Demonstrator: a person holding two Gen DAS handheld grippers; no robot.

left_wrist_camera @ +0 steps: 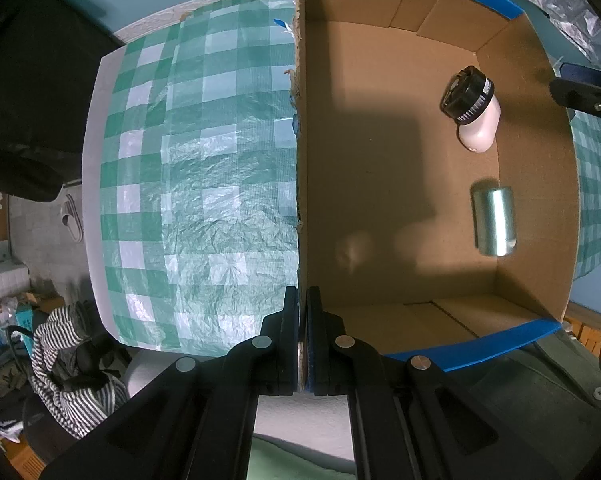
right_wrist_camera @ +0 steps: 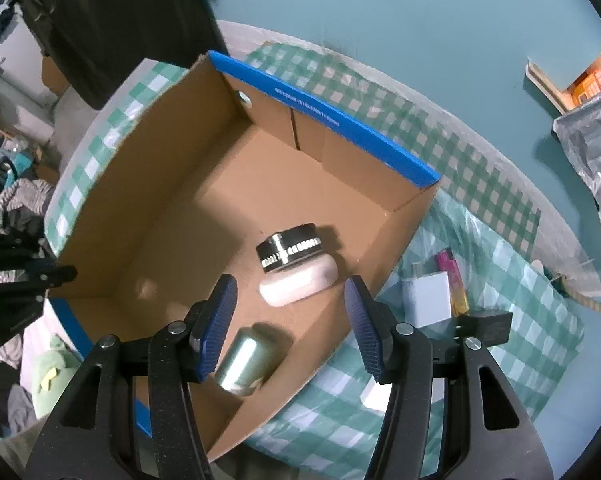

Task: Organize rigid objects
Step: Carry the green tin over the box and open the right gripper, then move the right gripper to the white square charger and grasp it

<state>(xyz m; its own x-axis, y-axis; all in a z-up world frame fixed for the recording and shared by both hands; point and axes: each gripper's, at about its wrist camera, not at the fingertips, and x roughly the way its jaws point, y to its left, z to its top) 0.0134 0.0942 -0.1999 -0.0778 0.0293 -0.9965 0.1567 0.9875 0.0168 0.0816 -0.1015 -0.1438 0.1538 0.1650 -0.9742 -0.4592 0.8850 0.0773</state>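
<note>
A blue-trimmed open cardboard box [left_wrist_camera: 380, 128] [right_wrist_camera: 260, 152] sits on a green checked tablecloth. Inside lie a pink device with a black ribbed head [left_wrist_camera: 470, 108] [right_wrist_camera: 296, 268] and a shiny metal cylinder [left_wrist_camera: 494, 222] [right_wrist_camera: 246, 362]. My left gripper [left_wrist_camera: 302, 312] is shut on the box's left wall, at its near corner; it shows at the left in the right wrist view [right_wrist_camera: 36, 276]. My right gripper [right_wrist_camera: 290, 320] is open and empty above the box's right side, over the cylinder and device. Its tip shows in the left wrist view [left_wrist_camera: 584, 92].
On the cloth right of the box lie a white block [right_wrist_camera: 426, 300], a pink and yellow stick [right_wrist_camera: 454, 280] and a black block [right_wrist_camera: 486, 326]. A silver plastic bag [right_wrist_camera: 596, 140] is at the far right. Clothes [left_wrist_camera: 68, 360] lie below the table's left.
</note>
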